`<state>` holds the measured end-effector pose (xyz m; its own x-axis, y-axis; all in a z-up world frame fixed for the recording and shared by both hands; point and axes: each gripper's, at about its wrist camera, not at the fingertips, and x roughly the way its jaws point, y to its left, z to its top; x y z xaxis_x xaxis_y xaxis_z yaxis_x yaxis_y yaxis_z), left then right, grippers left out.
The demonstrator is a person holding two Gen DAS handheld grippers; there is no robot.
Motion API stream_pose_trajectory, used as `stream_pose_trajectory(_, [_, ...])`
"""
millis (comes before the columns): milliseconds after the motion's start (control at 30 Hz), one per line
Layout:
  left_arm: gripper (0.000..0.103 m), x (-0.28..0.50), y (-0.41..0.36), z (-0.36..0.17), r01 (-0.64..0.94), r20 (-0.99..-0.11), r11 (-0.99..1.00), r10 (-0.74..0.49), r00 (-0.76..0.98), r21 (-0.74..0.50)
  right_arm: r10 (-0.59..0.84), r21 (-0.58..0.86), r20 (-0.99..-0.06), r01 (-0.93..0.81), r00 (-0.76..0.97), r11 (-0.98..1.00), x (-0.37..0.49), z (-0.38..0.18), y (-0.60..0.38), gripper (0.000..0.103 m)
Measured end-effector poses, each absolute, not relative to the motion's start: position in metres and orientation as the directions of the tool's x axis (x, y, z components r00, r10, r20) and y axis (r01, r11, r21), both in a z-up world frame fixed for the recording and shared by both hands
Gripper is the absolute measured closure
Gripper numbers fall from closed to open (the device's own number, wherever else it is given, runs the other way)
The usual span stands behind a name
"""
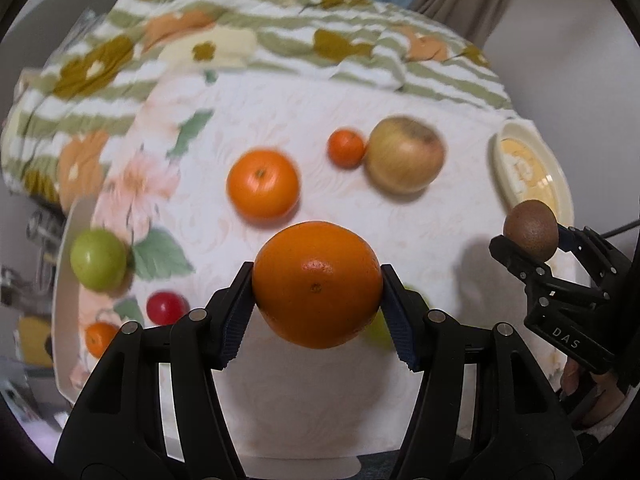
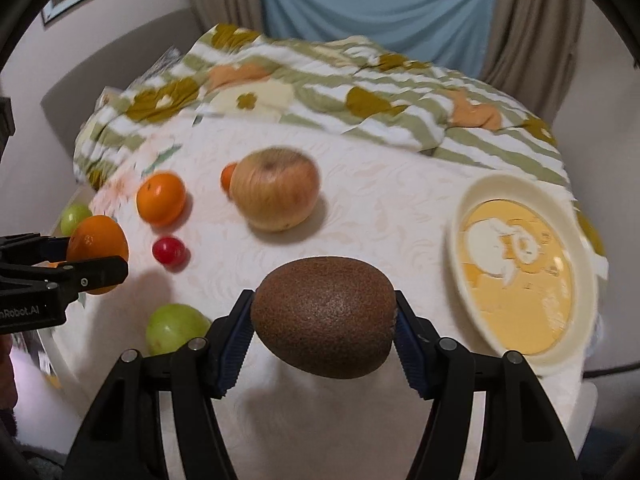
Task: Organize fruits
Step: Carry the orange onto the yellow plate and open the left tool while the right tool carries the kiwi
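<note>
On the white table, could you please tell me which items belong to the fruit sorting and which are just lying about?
Job:
- large orange, left gripper
- brown kiwi, right gripper
- yellowish apple
- cream oval dish

Lying about:
- striped floral blanket
- blue curtain

Open cloth ahead of both claws, fruit crowding the left and far side

I see bare table (image 2: 392, 216) between the big apple (image 2: 276, 194) and the cream dish (image 2: 524, 268) on the right, a clear lane for my right claw (image 2: 325, 320) and its kiwi (image 2: 326, 316). On the left, a tangerine (image 1: 262, 184), a small mandarin (image 1: 346, 148), a red fruit (image 1: 166, 307) and a green fruit (image 1: 98, 259) stand in the way of my left claw (image 1: 318, 288) with its orange (image 1: 318, 284). The rumpled blanket (image 2: 320, 92) blocks the far edge.
</note>
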<state>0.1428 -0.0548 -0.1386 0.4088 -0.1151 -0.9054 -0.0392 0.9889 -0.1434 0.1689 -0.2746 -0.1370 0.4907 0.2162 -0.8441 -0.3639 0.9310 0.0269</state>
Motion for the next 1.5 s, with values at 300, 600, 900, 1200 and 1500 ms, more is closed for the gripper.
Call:
stream_pose_trajectory(300, [0.036, 0.181, -0.100, -0.093, 0.162, -0.850, 0.971, -0.235, 0.472, -0.178, 0.120, 0.015, -0.798, -0.180, 0.590, 0.984, 0.163, -0.087, -0.322, 0.042])
stream_pose_trajectory(600, [0.036, 0.230, -0.184, -0.080, 0.338, -0.822, 0.920, -0.344, 0.453, -0.199, 0.017, -0.006, -0.772, -0.035, 0.635, 0.999, 0.180, -0.066, -0.388, 0.042])
stream_pose_trajectory(900, [0.036, 0.282, -0.274, -0.100, 0.432, -0.837, 0.872, -0.403, 0.371, -0.229, -0.009, -0.010, -0.787, 0.002, 0.617, 1.000, 0.212, -0.074, -0.443, 0.042])
stream_pose_trajectory(1200, [0.036, 0.324, -0.337, -0.140, 0.483, -0.863, 0.855, -0.379, 0.333, -0.188, 0.021, 0.029, -0.810, 0.004, 0.587, 1.000, 0.243, -0.102, -0.478, 0.042])
stream_pose_trajectory(1500, [0.036, 0.343, -0.366, -0.171, 0.526, -0.888, 0.839, -0.340, 0.310, -0.138, 0.037, 0.050, -0.822, 0.007, 0.568, 0.999, 0.256, -0.118, -0.498, 0.042])
